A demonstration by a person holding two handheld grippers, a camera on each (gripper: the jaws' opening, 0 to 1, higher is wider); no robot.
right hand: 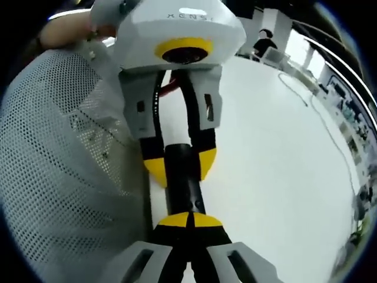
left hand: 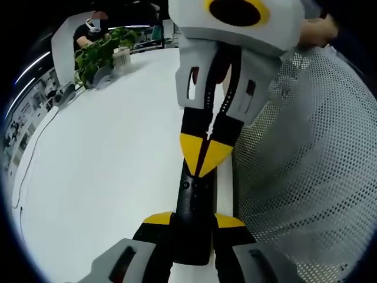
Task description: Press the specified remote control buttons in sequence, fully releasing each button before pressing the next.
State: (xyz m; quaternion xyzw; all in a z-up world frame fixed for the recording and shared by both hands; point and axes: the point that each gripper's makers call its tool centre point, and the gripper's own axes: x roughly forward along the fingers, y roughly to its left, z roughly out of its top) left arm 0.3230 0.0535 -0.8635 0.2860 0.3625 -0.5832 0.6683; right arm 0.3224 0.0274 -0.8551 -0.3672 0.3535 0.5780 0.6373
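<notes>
Remote control (left hand: 194, 206) lies lengthwise between your two grippers on the white worktop (left hand: 106, 165), your left gripper (left hand: 193, 227) clamping its near end, your right gripper (right hand: 189, 223) with jaws closed together, tips touching its button face.

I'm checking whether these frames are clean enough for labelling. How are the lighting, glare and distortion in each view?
Left gripper view: even, bright light; the white table is nearly blown out, and the fisheye bends its far edge; the remote control stays sharp. Right gripper view: similar wash on the table, ceiling light strips curve along the rim, and the mesh fabric shows crisp holes.
</notes>
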